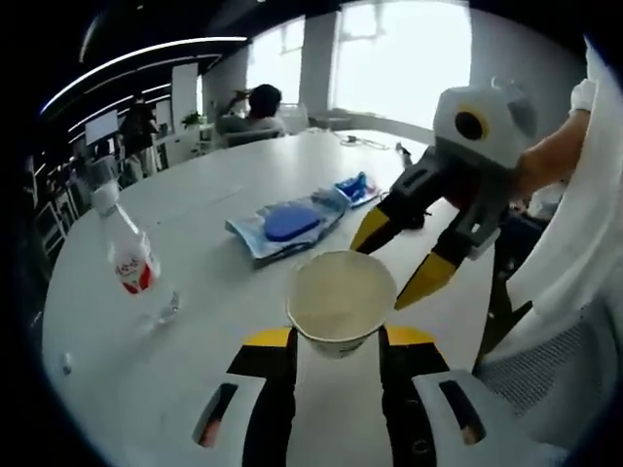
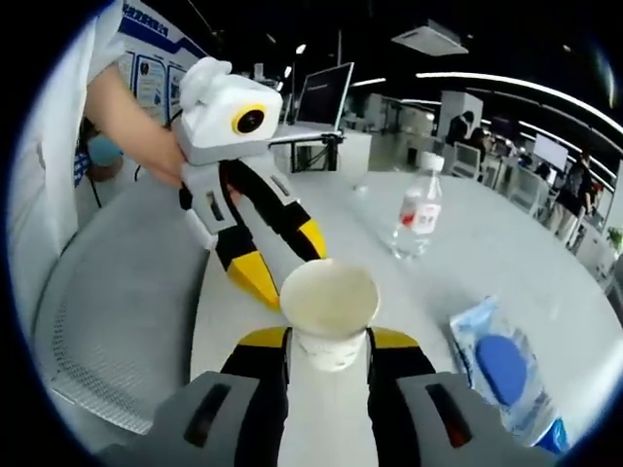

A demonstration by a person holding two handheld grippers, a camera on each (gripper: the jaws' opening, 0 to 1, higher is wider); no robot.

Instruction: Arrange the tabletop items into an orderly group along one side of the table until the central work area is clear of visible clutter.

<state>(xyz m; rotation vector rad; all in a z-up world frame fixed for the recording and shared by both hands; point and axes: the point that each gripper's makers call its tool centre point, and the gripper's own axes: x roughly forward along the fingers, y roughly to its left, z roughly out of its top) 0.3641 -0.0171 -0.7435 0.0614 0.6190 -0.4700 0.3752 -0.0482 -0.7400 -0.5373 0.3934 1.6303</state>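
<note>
1. Paper cup (image 1: 341, 302), white and open-topped, stands upright at the lower centre of the left gripper view, on the white table (image 1: 195, 321) near its edge. In the right gripper view the cup (image 2: 329, 306) again sits at lower centre.
2. Left gripper (image 1: 339, 336): its yellow-tipped jaws rise on either side of the cup's base. Seen from the right gripper view, this gripper (image 2: 284, 261) enters from the upper left with jaws spread, tips just beside the cup's rim, so the claw is released.
3. Right gripper (image 2: 329, 336): its jaws also flank the cup's base. In the left gripper view it (image 1: 391, 263) comes in from the upper right, jaws parted and tips close to the rim, also released. Whether either claw touches the cup I cannot tell.
4. Water bottle (image 1: 131, 258) with a red label stands upright at left, well apart from the cup.
5. Blue packet (image 1: 287, 226) lies flat beyond the cup; a smaller blue packet (image 1: 355, 187) lies just behind it.
6. Mesh chair (image 2: 107, 321) sits at lower left of the right gripper view.
</note>
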